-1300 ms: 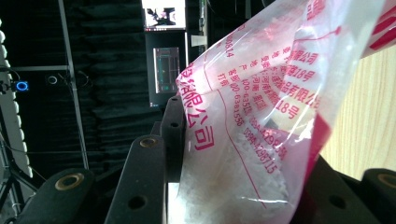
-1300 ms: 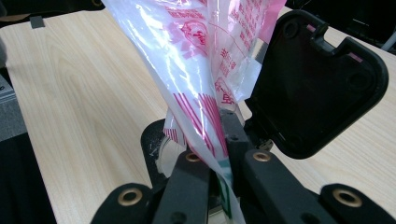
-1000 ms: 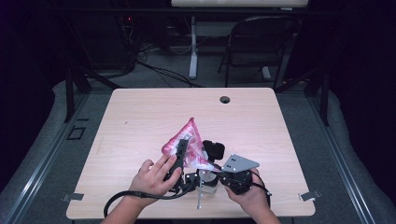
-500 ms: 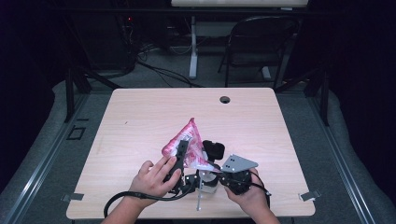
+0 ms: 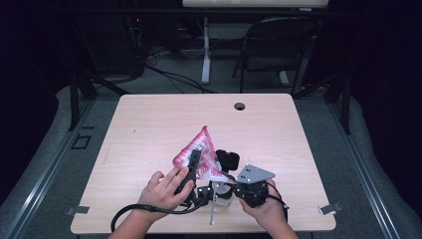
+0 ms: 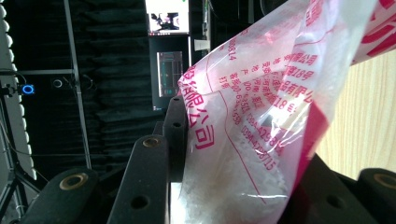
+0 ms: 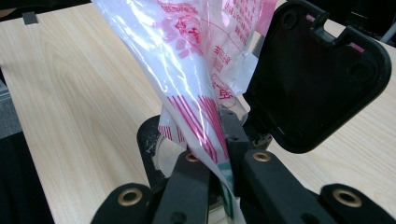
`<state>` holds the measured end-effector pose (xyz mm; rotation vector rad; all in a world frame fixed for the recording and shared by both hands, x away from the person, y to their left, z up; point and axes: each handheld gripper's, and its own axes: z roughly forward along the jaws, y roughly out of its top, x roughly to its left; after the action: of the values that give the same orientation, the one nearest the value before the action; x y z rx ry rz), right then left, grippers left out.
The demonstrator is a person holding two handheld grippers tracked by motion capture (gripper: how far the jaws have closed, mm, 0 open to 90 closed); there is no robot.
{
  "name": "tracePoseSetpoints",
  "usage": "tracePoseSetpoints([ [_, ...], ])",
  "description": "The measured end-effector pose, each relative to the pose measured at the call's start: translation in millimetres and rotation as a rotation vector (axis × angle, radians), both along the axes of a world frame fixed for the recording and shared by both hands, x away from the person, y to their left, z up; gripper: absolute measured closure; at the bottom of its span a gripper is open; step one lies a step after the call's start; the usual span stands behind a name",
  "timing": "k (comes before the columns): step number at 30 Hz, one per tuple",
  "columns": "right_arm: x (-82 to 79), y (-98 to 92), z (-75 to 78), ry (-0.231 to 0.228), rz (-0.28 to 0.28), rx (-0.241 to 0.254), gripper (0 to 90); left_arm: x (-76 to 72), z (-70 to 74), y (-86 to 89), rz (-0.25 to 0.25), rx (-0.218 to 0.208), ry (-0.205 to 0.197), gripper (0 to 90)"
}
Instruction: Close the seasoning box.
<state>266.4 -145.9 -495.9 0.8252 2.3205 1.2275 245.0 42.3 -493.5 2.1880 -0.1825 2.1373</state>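
near the front edge of the wooden table (image 5: 149, 124), in the high view, a pink-printed clear plastic bag (image 5: 199, 154) is seen standing in a peak between the two hands, just beside a black lidded container (image 5: 228, 160) whose body is mostly covered by the bag and the grippers. the left gripper (image 5: 191, 167) is laid along the bag's left side under the left hand (image 5: 161, 191); in the left gripper view its jaws are seen set apart with the bag (image 6: 261, 116) bulging between them, white grainy contents showing through the film, though the contact of the pads is hidden by the plastic, so a firm hold cannot be told for certain from that side. the right gripper (image 7: 217, 140) is closed on a bunched, striped edge of the bag (image 7: 196, 60), the film being pinched between jaws brought close together. behind it the black hinged lid (image 7: 317, 79) is seen raised, and a round opening below is largely masked by the jaws. the printed text on the bag is too small and creased to be read. the right hand (image 5: 268, 209) is cut off by the picture's lower edge, and the room beyond is too dark to be made out.
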Motion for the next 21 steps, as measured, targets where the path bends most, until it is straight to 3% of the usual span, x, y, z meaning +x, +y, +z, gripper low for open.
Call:
tracePoseSetpoints([
  [21,0.6,0.3,-0.1,0.001,-0.003,0.003,90.0,0.0,1.0,-0.3,-0.003,0.006,-0.012,68.7],
])
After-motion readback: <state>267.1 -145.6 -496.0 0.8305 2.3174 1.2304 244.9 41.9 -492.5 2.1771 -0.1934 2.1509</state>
